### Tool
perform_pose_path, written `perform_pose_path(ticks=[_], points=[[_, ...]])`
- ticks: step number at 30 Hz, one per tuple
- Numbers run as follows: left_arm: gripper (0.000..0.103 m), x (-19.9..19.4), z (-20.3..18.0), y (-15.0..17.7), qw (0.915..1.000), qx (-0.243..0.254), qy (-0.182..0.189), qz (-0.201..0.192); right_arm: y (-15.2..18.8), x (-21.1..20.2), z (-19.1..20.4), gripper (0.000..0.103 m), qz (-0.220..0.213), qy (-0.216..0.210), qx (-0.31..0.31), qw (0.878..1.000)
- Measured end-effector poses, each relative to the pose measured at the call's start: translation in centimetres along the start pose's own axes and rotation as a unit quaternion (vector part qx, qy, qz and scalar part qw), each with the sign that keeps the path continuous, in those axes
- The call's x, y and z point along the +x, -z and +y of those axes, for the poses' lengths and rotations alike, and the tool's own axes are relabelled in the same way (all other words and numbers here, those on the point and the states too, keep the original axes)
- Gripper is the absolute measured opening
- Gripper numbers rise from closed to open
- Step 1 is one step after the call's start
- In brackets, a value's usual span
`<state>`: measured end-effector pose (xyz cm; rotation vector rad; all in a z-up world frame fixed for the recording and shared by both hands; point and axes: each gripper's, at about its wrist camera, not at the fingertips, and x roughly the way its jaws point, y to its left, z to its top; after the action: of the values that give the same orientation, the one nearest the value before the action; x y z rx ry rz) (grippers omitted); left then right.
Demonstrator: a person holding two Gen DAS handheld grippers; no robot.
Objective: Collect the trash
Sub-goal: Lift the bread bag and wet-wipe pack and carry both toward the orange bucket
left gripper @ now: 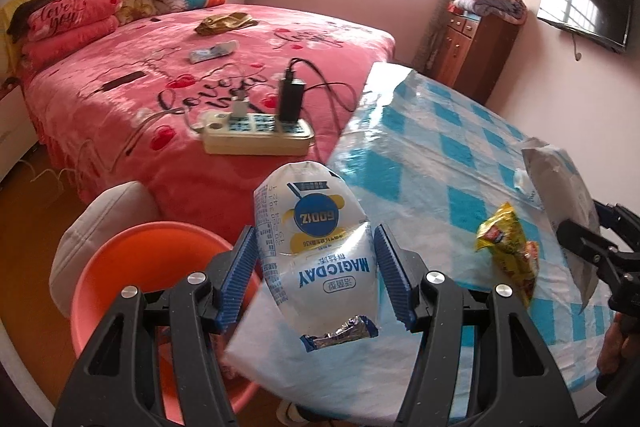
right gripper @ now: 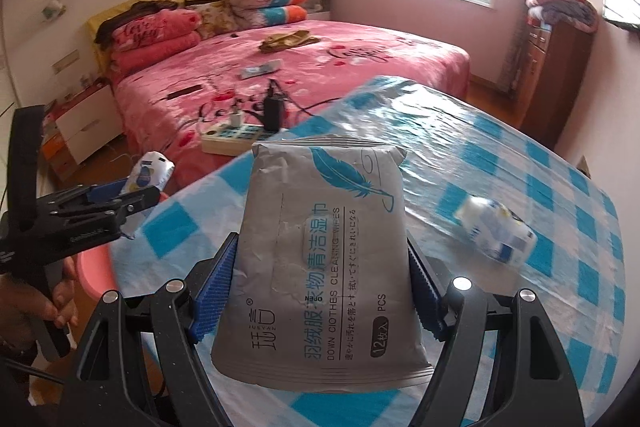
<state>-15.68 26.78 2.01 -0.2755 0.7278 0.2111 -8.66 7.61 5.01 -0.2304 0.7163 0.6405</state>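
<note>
Right now, as it looks from here:
Left gripper [left gripper: 316, 271]: clenched on the white snack bag [left gripper: 316, 247], which stands up between its jaws.
Right gripper [right gripper: 320, 287]: grasping the grey wipes pack [right gripper: 324, 259] across its width.
Orange basin [left gripper: 120, 267]: low, left of the left jaws.
Yellow wrapper [left gripper: 508, 251]: on the checked table [left gripper: 440, 163], right of them.
Advice: carry the bag fully over the basin before letting go.

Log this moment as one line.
left tongs: grip white packet | right tongs: grip wipes pack | orange bin: below left
</note>
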Motion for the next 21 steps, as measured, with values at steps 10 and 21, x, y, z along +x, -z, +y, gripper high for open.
perform_pose_path(ticks=[10,21], points=[[0.061,-0.7,4.6,1.0,0.9986,-0.028,-0.045,0.003,-1.4,1.9,6.1,0.077,0.011,-0.053,-0.059,0.997],[0.061,-1.4,8.9,1.9,0.9946,-0.050,-0.091,0.005,-2.2,4.2,11.9,0.077,0.028,-0.106,-0.102,0.989]])
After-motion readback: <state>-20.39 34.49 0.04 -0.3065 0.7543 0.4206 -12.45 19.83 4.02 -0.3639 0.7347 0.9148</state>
